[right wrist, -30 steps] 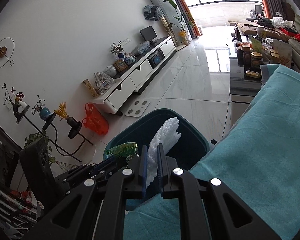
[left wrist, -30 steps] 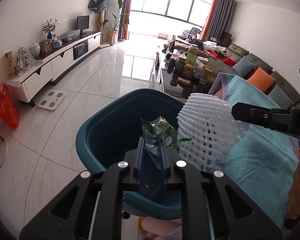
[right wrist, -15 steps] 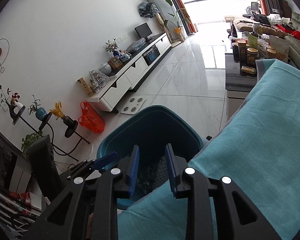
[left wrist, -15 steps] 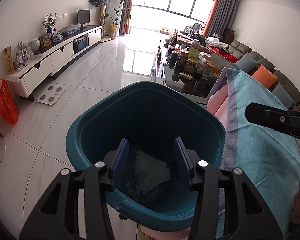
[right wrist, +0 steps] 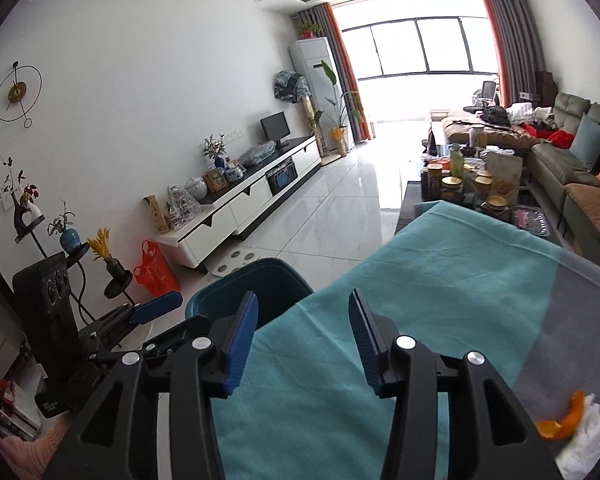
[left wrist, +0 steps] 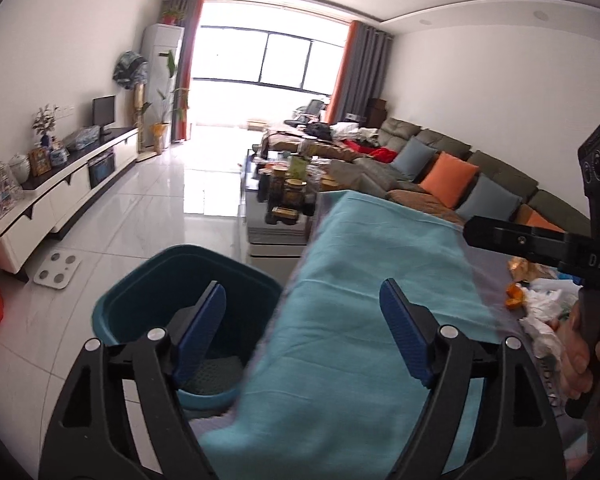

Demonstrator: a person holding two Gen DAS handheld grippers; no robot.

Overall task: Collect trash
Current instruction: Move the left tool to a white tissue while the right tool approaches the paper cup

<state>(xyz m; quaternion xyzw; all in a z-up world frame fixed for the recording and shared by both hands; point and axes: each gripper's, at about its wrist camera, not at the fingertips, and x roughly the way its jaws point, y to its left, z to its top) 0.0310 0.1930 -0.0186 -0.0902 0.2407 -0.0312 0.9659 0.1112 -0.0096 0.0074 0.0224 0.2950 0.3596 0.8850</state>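
My left gripper hangs over the near edge of the teal-clothed table, its jaws opening with nothing between them. Just to its left stands the teal bin, with a foam net lying at the bottom. The right gripper is also above the cloth, jaws opening and empty, the bin beyond its left finger. Loose trash lies on the grey part of the table at the right: an orange peel beside a white crumpled tissue, also visible as peel and white scraps.
A low table crowded with jars stands beyond the cloth. A sofa with cushions runs along the right wall and a white TV cabinet along the left. A bathroom scale and an orange bag sit on the tiled floor.
Both grippers let go of their trash, a green wrapper and a white foam net, into the bin. They opened, rose and swung right from the bin to over the table.
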